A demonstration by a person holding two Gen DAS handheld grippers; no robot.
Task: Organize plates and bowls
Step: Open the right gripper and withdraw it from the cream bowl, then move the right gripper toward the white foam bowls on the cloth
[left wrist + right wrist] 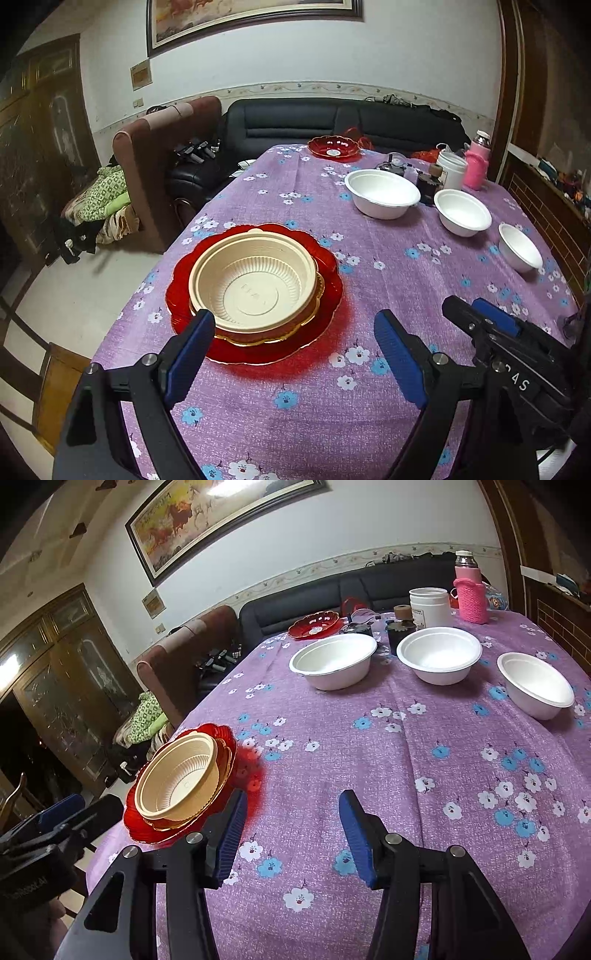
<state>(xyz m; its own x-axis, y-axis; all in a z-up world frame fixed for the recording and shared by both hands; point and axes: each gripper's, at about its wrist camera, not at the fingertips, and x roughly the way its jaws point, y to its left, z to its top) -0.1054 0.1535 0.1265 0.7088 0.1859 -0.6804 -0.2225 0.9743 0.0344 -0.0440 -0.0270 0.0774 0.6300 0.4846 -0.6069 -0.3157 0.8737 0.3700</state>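
Note:
A beige ribbed bowl (255,284) sits on a small gold-rimmed plate (314,314), stacked on a large red plate (332,291) near the table's left edge; the stack also shows in the right wrist view (177,779). Three white bowls (334,661) (439,653) (535,685) stand in a row further back. A small red dish (314,624) sits at the far end. My left gripper (295,350) is open and empty, just in front of the stack. My right gripper (291,830) is open and empty over the bare cloth.
The table carries a purple flowered cloth (406,757). A white tub (428,605), a pink-sleeved bottle (470,590) and small dark items stand at the far right. A black sofa (332,118) and a brown chair (155,162) stand beyond the table.

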